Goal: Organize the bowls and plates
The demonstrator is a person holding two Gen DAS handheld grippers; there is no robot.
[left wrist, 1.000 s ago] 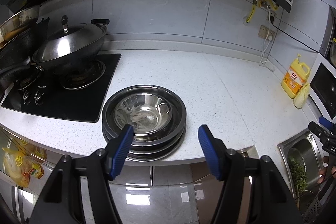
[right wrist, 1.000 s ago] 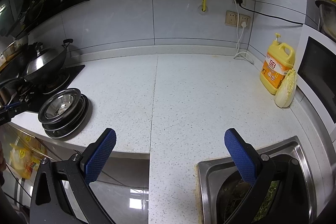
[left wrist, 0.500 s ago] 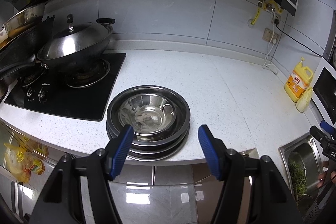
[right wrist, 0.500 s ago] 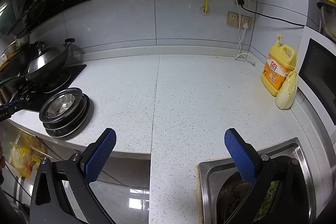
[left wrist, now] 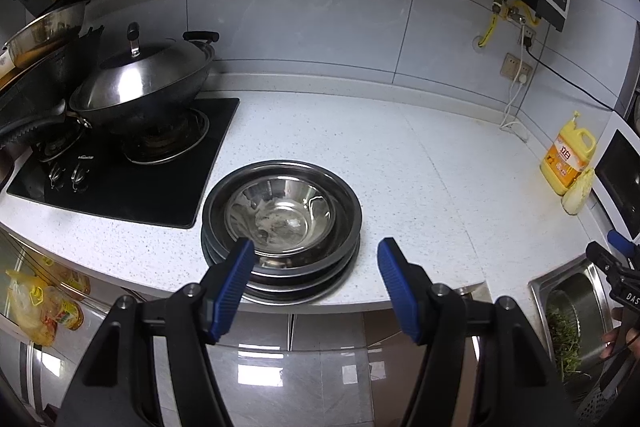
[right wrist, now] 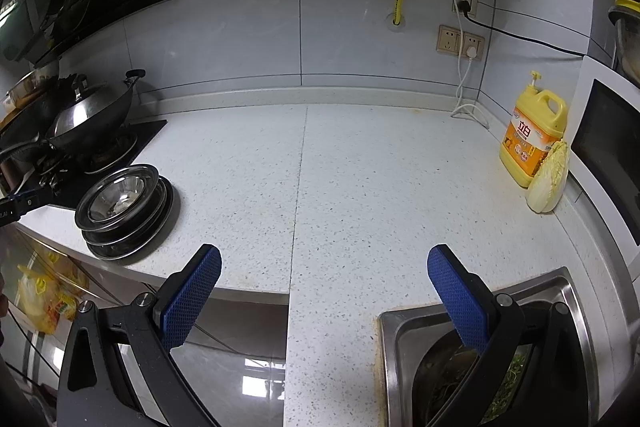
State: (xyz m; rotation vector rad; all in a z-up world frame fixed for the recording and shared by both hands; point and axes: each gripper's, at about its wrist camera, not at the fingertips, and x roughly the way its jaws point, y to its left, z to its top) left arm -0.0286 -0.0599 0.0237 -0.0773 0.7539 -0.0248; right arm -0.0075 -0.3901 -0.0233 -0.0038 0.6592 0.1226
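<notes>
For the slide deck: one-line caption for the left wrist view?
Open left gripper hovers before a bowl nested in stacked steel plates at the counter edge, beside the stove.

Plates beneath the nested steel bowl, count unclear; sink contents behind hand-held gripper fingers.

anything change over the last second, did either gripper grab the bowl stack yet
No grab yet. The left gripper has drifted slightly left, so the stack of steel bowls and plates now sits more centred ahead of its open jaws. The right gripper barely shifted, jaws open and empty near the sink. The stack, wok and detergent bottle stayed put.
</notes>
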